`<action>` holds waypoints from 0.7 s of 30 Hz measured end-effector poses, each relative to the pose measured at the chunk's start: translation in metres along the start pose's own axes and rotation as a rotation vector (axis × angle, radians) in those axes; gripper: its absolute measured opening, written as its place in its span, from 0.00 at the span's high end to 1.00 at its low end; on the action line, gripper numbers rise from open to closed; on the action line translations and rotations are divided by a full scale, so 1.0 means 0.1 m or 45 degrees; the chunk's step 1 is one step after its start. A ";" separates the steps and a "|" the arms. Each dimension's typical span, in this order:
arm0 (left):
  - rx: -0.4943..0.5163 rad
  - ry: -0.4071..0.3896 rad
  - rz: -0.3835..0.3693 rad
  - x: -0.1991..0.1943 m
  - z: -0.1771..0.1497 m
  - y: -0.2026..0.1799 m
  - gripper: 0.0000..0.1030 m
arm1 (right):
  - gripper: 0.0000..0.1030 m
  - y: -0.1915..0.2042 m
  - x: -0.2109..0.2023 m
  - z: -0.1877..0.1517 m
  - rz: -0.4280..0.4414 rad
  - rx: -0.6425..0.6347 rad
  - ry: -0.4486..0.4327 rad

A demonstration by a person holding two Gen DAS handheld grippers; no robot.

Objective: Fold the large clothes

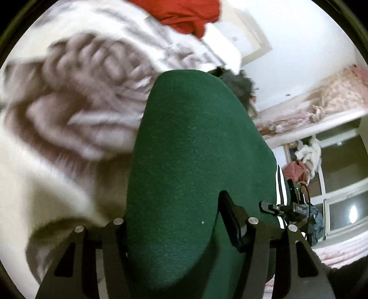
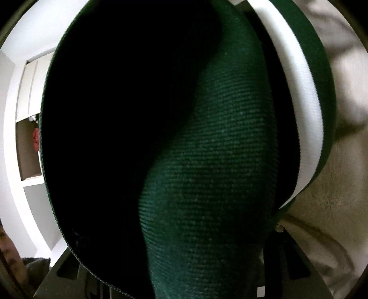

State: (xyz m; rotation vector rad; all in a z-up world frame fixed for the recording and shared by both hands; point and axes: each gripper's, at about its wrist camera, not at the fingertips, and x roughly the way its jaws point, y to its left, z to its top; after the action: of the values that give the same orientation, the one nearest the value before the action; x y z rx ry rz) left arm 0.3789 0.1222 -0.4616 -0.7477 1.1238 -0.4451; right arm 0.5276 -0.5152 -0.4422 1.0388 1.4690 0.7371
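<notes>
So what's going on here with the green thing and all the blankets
A person is folding laundry with a handheld claw in each hand. Both claws grip the same dark green garment with white stripes: the left claw has fabric bunched between its fingers, and the right claw holds the striped edge close beside it. From the right wrist view the cloth fills nearly the whole frame. The garment hangs lifted over a fluffy grey and cream blanket, with a red garment lying further back.

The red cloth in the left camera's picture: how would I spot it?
Start from the big brown-and-white fluffy blanket filling the left side. Follow it up to the top edge, above the green garment: the red cloth lies bunched there, the only bright red thing.
</notes>
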 end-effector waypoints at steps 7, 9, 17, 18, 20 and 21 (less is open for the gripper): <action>0.117 -0.021 -0.116 0.18 1.05 -0.78 0.46 | 0.58 0.82 -0.62 0.75 -0.001 -0.090 -0.168; 0.162 -0.028 -0.131 0.27 1.38 -1.00 0.46 | 0.58 1.06 -0.80 1.11 -0.013 -0.125 -0.216; 0.214 -0.004 -0.142 1.33 2.80 -1.31 0.46 | 0.58 1.14 -1.04 2.91 -0.039 -0.141 -0.287; 0.207 0.015 -0.139 1.50 2.89 -1.23 0.46 | 0.58 1.04 -1.00 3.14 -0.048 -0.123 -0.280; 0.172 0.053 -0.112 1.86 3.02 -1.03 0.46 | 0.58 0.75 -0.88 3.58 -0.068 -0.075 -0.249; 0.156 0.079 -0.092 2.08 3.06 -0.89 0.46 | 0.58 0.60 -0.78 3.77 -0.090 -0.047 -0.236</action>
State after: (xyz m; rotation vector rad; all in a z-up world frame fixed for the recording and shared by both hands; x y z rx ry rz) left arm 0.7447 0.0183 -0.4589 -0.6725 1.1192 -0.5966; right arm 0.9073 -0.6007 -0.4188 0.9947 1.3211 0.5987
